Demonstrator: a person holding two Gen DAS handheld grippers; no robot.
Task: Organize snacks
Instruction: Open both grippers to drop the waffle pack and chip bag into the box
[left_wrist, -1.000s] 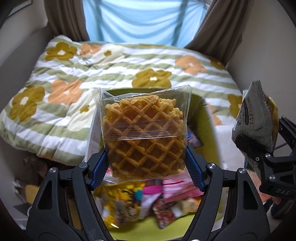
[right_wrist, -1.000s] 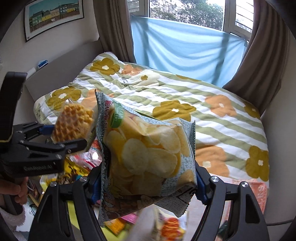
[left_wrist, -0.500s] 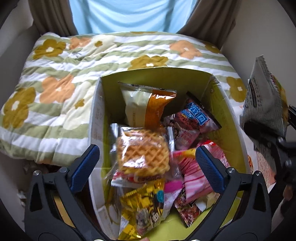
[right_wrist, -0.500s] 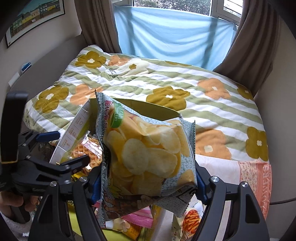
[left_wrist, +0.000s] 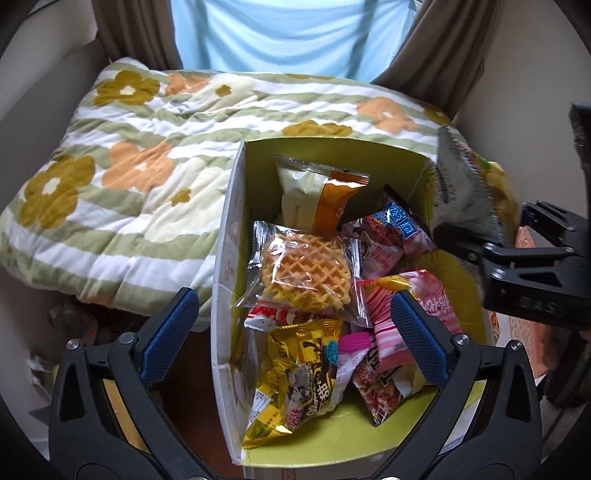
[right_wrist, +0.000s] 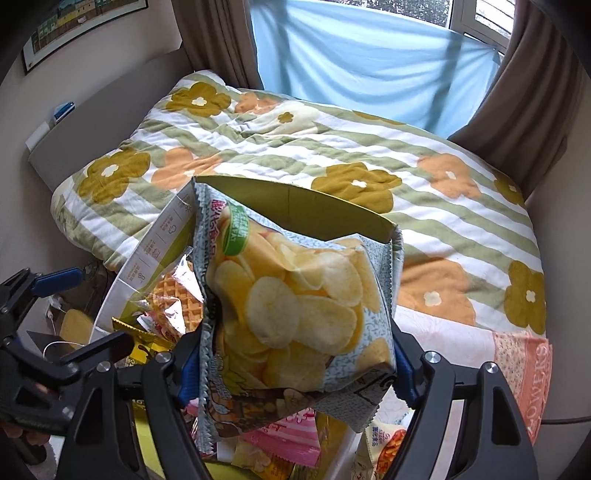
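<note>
A green-lined cardboard box (left_wrist: 225, 258) stands against the bed and holds several snack packets. A clear-wrapped waffle (left_wrist: 304, 273) lies on top of them, free of any grip. My left gripper (left_wrist: 291, 299) hangs wide open above it, with its blue pads well apart. Over the box's right side my right gripper (right_wrist: 295, 365) has a potato chip bag (right_wrist: 295, 295) upright between its pads. Its jaws are opening, and the pads still touch the bag's sides. In the left wrist view the same chip bag (left_wrist: 469, 192) shows at the right edge.
A bed with a flowered, striped quilt (left_wrist: 147, 177) lies behind and to the left of the box. Brown curtains (right_wrist: 218, 40) and a blue cloth (right_wrist: 351, 62) hang beyond it. A pink towel (right_wrist: 517, 369) lies right of the box. Small clutter sits on the floor (left_wrist: 70, 325) at left.
My left gripper opened and let go of the waffle packet, which now lies in the box. Both grippers moved lower and closer over the box, the right one still carrying the chip bag.
</note>
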